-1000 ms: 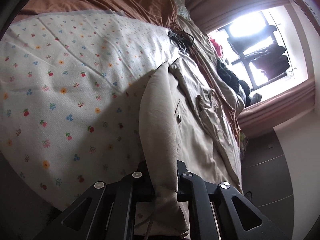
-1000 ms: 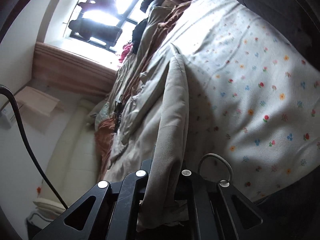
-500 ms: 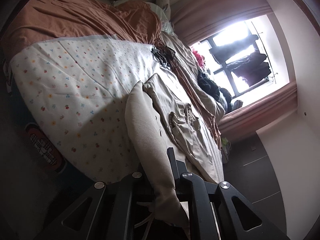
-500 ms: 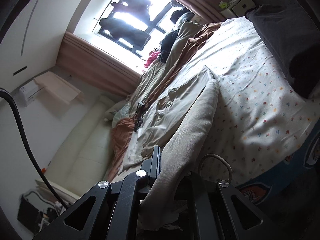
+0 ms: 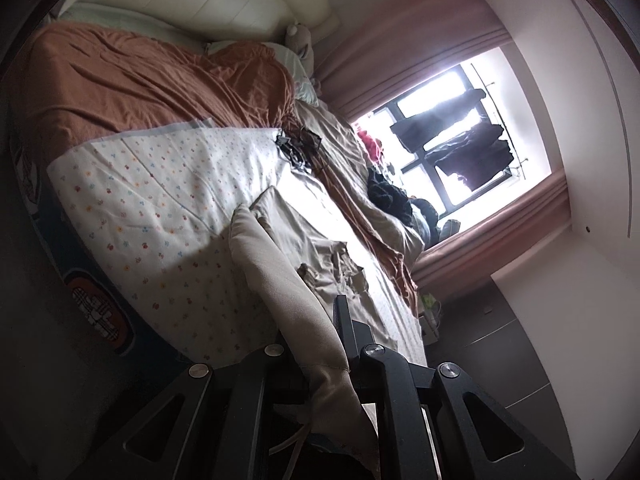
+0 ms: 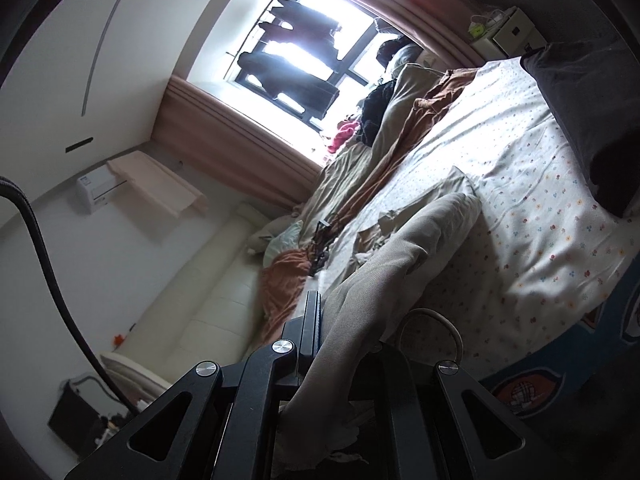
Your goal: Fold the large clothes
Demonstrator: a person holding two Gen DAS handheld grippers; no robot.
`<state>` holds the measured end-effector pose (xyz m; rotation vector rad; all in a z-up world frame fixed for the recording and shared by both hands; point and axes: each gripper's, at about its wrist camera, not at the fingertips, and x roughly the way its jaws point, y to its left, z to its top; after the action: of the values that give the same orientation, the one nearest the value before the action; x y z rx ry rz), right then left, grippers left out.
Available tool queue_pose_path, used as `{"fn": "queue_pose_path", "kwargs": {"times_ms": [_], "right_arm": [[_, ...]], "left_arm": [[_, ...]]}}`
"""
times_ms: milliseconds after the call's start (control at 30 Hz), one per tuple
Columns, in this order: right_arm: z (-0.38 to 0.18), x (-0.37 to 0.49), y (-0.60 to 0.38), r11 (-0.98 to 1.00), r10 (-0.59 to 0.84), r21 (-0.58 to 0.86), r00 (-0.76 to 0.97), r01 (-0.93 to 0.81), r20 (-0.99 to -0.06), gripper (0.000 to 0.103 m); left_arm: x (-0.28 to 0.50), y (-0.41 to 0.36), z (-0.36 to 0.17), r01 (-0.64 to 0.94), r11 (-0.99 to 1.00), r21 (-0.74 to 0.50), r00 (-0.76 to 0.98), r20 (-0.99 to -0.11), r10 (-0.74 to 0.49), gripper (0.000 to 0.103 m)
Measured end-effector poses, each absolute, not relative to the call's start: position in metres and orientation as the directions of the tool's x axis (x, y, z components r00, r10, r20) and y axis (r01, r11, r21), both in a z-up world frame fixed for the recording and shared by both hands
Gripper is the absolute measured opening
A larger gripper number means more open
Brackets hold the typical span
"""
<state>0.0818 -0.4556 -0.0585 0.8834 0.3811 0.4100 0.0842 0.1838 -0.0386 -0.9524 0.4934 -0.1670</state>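
A: Beige garment [image 5: 288, 280]: near end raised off the floral sheet [image 5: 152, 200], far end lying flat on it. Left gripper [image 5: 320, 360] clamped on one edge, right gripper [image 6: 340, 364] clamped on another.

B: Risk?

A: Probably fabric slipping from either pinch, or uneven pulling skewing the fold. Brown blanket [image 5: 140, 80] beyond the sheet.

B: Writing?

A: None legible.

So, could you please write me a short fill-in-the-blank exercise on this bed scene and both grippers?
1. The left gripper is shut on the ____ garment.
2. The flowered sheet carries that garment, and beyond it lies a crumpled ____ blanket.
3. The right gripper is ____ on the same garment.
4. Dark clothes hang outside the ____.

Missing words: beige; brown; shut; window
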Motion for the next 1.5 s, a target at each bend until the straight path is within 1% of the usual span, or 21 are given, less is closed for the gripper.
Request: {"fn": "queue_pose_path", "kwargs": {"times_ms": [100, 167, 367, 467, 667, 867, 1067, 1300, 1500], "right_arm": [[-0.049, 0.078, -0.454, 0.557, 0.501, 0.798, 0.859, -0.23, -0.102, 0.007], [-0.047, 0.08, -0.452, 0.551, 0.507, 0.797, 0.857, -0.246, -0.087, 0.007], [-0.048, 0.1, -0.452, 0.546, 0.507, 0.805, 0.857, -0.233, -0.096, 0.007], [-0.048, 0.108, -0.454, 0.54, 0.504, 0.808, 0.859, -0.235, -0.088, 0.007], [-0.045, 0.135, -0.461, 0.534, 0.494, 0.814, 0.866, -0.229, -0.081, 0.007], [-0.038, 0.177, -0.464, 0.522, 0.495, 0.82, 0.866, -0.234, -0.068, 0.007], [-0.025, 0.228, -0.468, 0.531, 0.475, 0.82, 0.877, -0.215, -0.078, 0.007], [-0.03, 0.277, -0.468, 0.534, 0.448, 0.827, 0.888, -0.177, -0.099, 0.007], [-0.038, 0.317, -0.472, 0.55, 0.439, 0.826, 0.885, -0.125, -0.158, 0.007]], "left_arm": [[0.076, 0.189, -0.025, -0.056, 0.576, -0.816, 0.893, -0.299, -0.337, 0.009], [0.074, 0.192, -0.018, -0.046, 0.578, -0.815, 0.901, -0.283, -0.328, 0.009], [0.084, 0.191, -0.01, -0.024, 0.588, -0.809, 0.901, -0.272, -0.338, 0.009], [0.097, 0.19, -0.009, -0.028, 0.594, -0.804, 0.899, -0.281, -0.337, 0.009], [0.126, 0.189, -0.001, -0.021, 0.59, -0.807, 0.904, -0.268, -0.334, 0.009], [0.162, 0.182, 0.013, -0.022, 0.597, -0.802, 0.908, -0.266, -0.325, 0.01], [0.211, 0.177, 0.029, -0.006, 0.605, -0.796, 0.913, -0.251, -0.322, 0.01], [0.279, 0.176, 0.035, -0.033, 0.629, -0.777, 0.899, -0.299, -0.322, 0.01], [0.332, 0.166, 0.027, -0.059, 0.668, -0.742, 0.877, -0.359, -0.321, 0.01]]}}
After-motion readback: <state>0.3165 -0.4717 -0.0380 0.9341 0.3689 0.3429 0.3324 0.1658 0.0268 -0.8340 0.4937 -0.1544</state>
